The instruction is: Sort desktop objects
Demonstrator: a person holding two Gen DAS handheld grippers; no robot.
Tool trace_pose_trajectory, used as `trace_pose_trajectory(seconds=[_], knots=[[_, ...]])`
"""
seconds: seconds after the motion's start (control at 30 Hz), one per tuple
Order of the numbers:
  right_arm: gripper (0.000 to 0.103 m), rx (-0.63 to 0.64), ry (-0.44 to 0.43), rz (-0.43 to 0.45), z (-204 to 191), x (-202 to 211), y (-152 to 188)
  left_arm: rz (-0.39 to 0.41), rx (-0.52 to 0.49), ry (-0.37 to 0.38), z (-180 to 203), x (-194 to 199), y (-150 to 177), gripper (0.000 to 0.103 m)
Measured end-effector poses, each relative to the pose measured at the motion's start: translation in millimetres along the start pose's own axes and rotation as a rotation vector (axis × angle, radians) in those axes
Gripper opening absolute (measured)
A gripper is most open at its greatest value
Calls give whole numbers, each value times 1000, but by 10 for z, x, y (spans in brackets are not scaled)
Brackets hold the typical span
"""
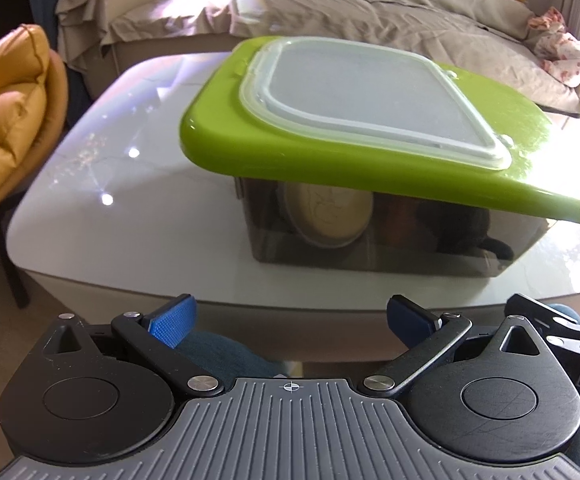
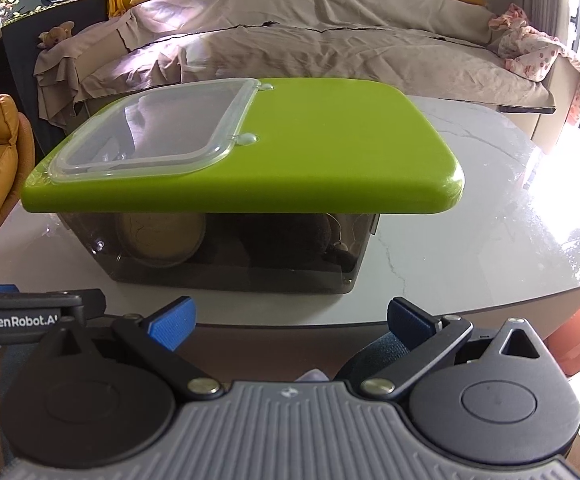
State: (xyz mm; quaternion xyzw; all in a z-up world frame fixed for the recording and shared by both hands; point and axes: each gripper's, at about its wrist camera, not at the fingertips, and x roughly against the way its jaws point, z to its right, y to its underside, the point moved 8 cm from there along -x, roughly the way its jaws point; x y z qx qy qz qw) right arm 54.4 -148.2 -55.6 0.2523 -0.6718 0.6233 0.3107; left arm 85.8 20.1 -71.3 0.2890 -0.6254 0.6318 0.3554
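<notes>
The rounded green plastic lid (image 2: 329,152) looks smooth and glossy, its clear plastic hatch (image 2: 158,136) shiny. The smoky translucent plastic box (image 2: 250,272) sits on a polished, marble-look white worktop (image 2: 469,248). Crumpled beige cloth (image 2: 329,48) looks matt.

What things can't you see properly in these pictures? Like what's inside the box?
- Dark things inside the smoky box: in both views the tinted wall and the green lid hide them. Only a round tan disc shows.
- Through the clear flap: left view, glare makes it cloudy.
- Table at the far right: left view, sunlight washes it out.
- Left gripper and right gripper: both open, holding nothing.
</notes>
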Motion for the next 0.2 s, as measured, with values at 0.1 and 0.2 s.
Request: trace_pose_trajectory(seconds=[0.1, 0.2], knots=[[103, -4, 3, -6, 14, -9, 9, 16, -4, -12, 19, -5, 20, 103], [103, -4, 5, -10, 19, -19, 21, 31, -13, -36, 24, -6, 26, 103]])
